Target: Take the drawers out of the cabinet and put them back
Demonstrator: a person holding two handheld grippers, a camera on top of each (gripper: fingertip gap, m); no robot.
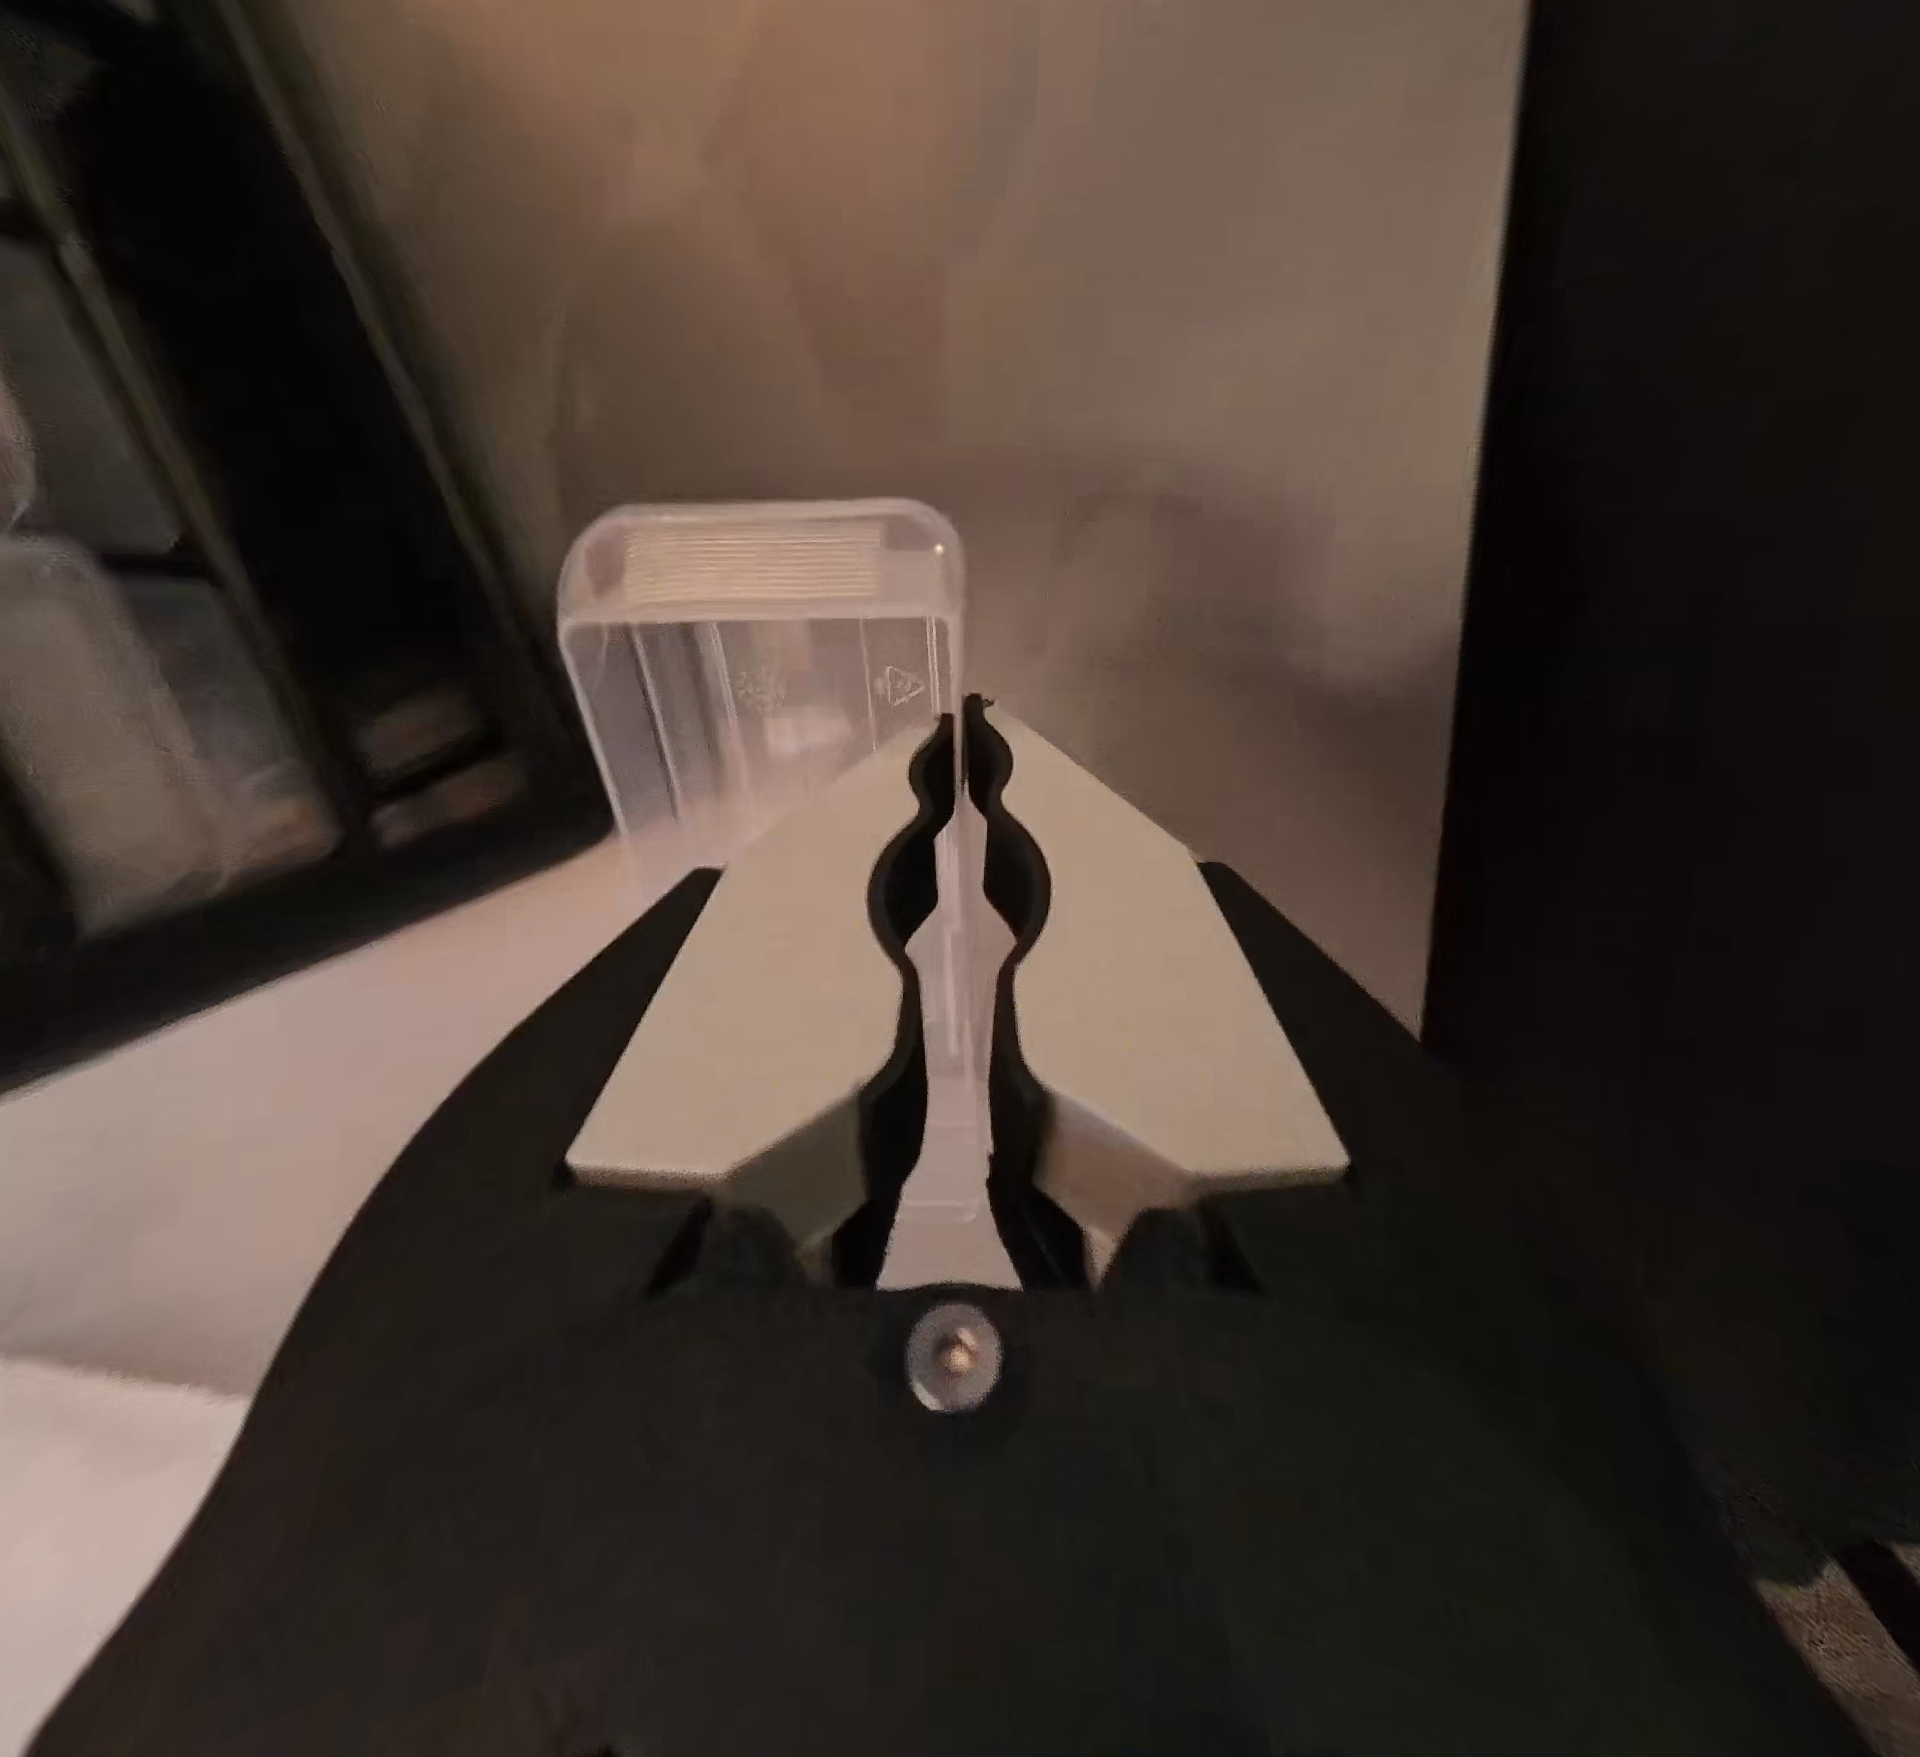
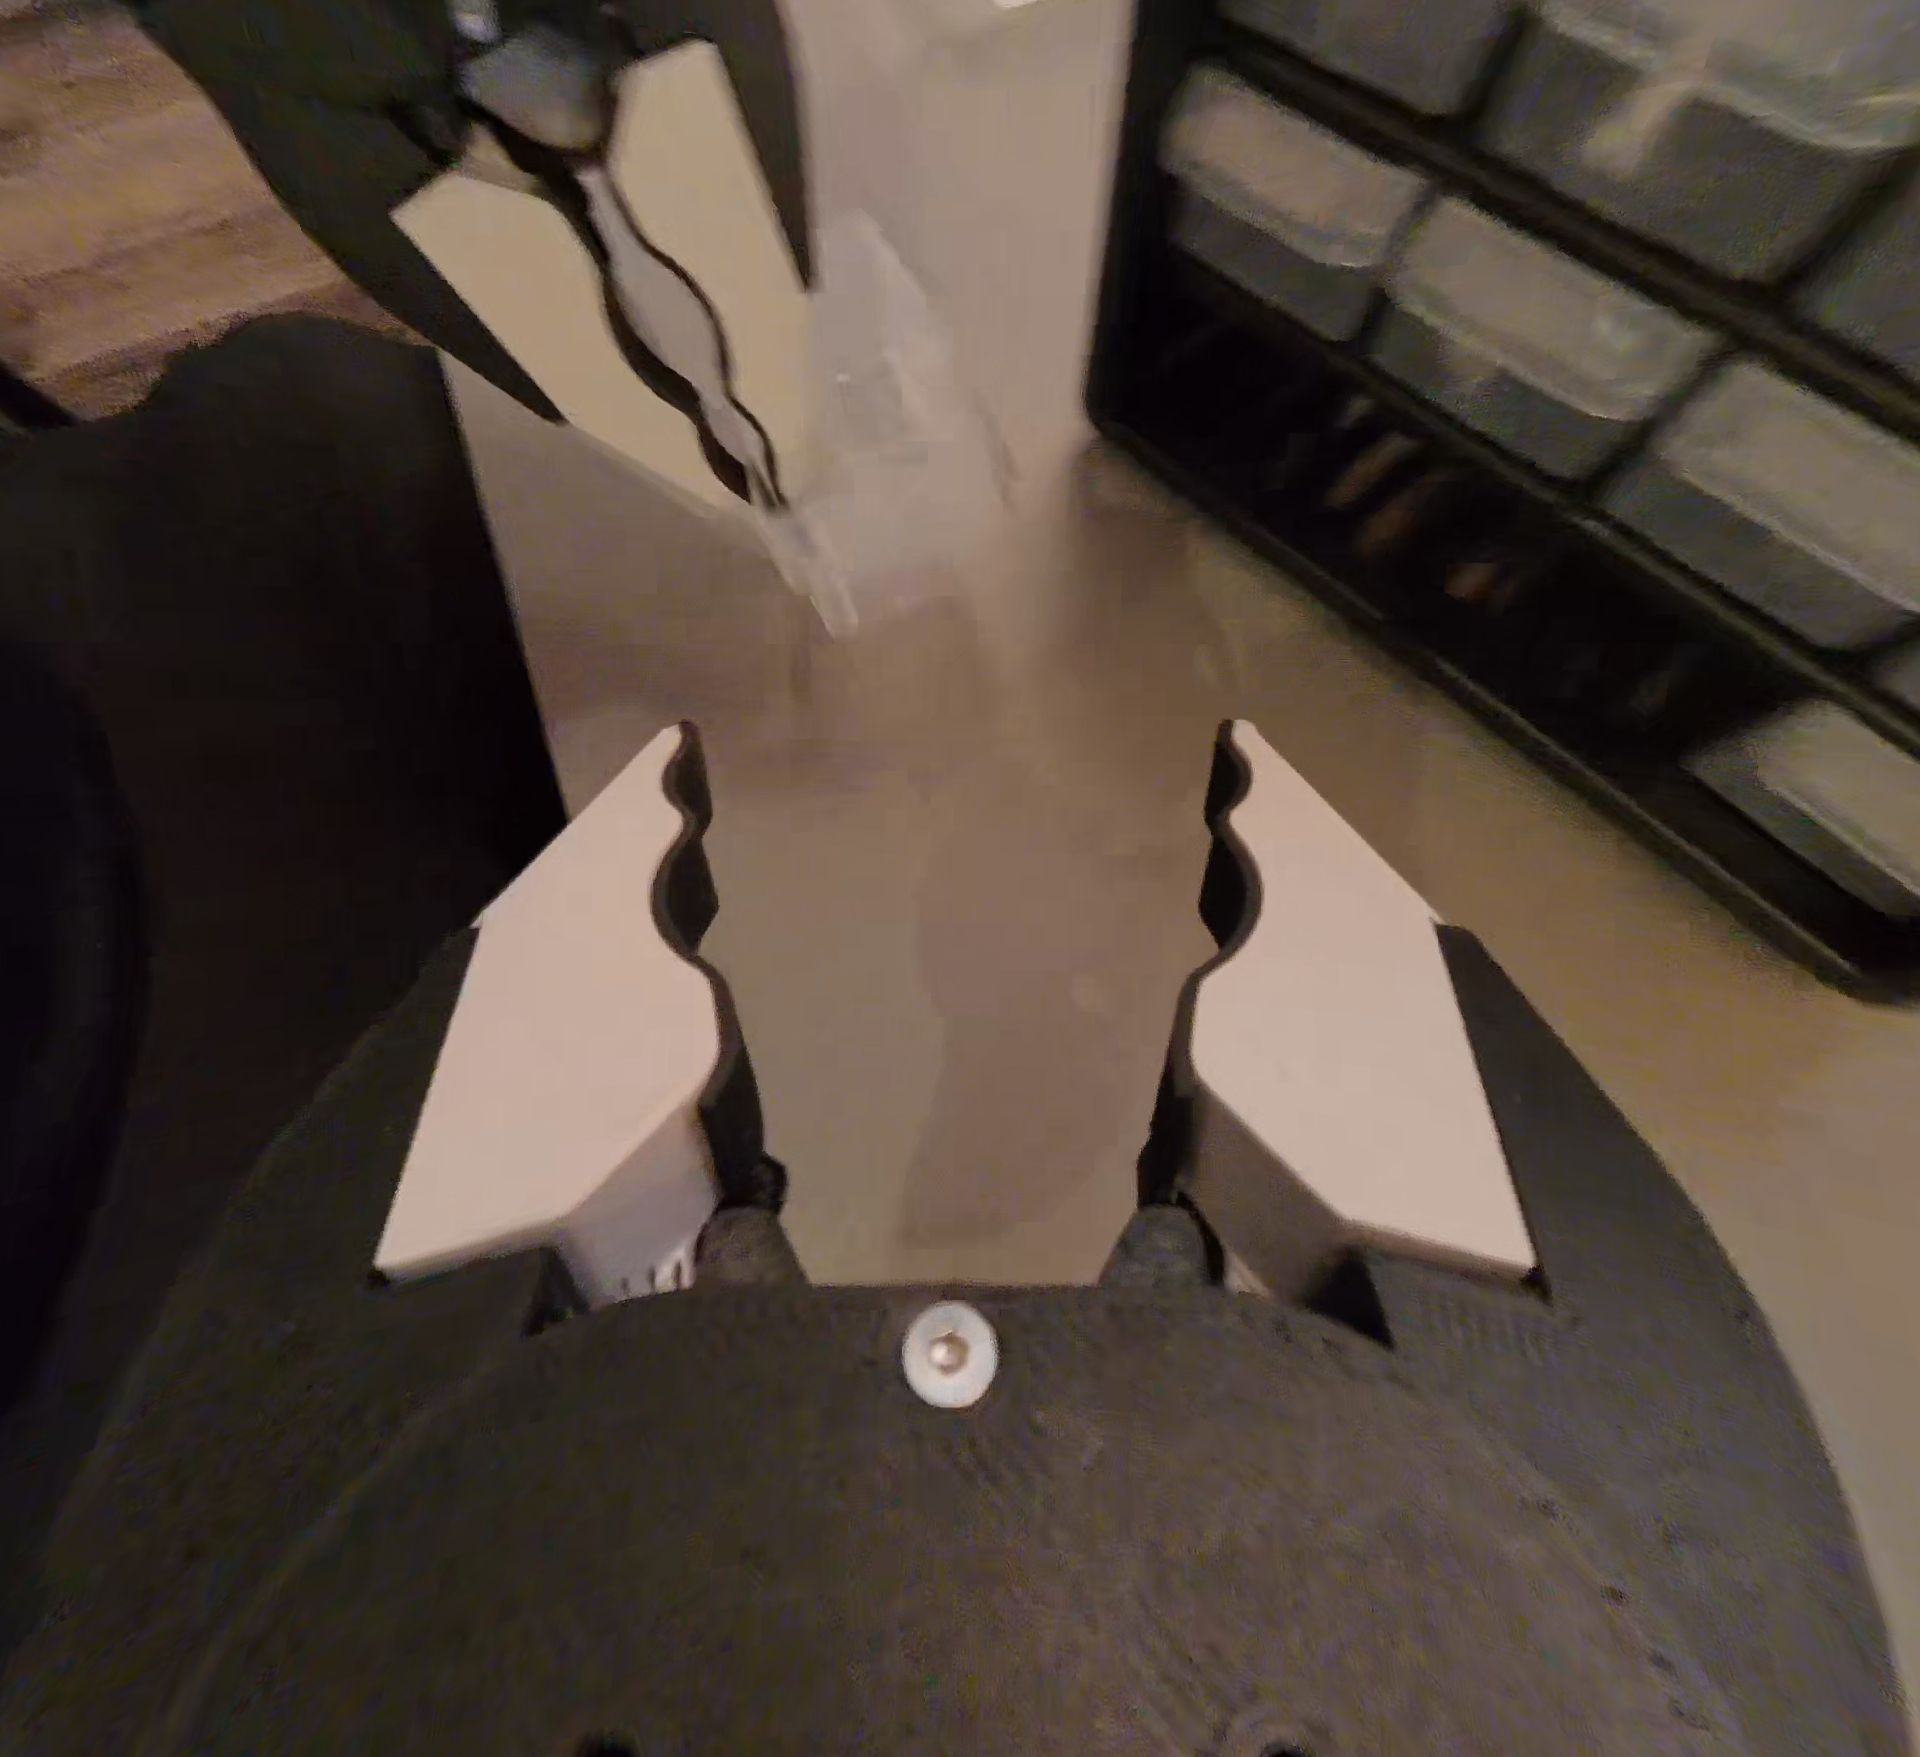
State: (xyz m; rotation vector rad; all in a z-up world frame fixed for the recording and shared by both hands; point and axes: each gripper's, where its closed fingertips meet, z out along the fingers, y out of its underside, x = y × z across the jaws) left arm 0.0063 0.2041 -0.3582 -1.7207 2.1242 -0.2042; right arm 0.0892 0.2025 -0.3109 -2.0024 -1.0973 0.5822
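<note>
Left wrist view: the left claw is closed tight on a clear plastic drawer, its 2 wavy-edged fingers clamping one thin wall of it. The rest of the drawer juts out ahead and to the left of the fingertips, empty and see-through, held above a pale tabletop. Farther left of the claw stands the black cabinet, blurred, with pale drawers in its slots. A dark upright panel fills the space to the right of the claw.

Right wrist view: the right claw is spread wide and holds nothing; only the beige tabletop shows between its 2 fingers. Ahead and to the upper left of it hangs the left claw, pinched on the clear drawer, which is smeared by motion blur. To the right and ahead of the right claw sits the black cabinet, its rows filled with grey translucent drawers, while some lower slots look dark and open. A dark shape lies to the left of the claw.
</note>
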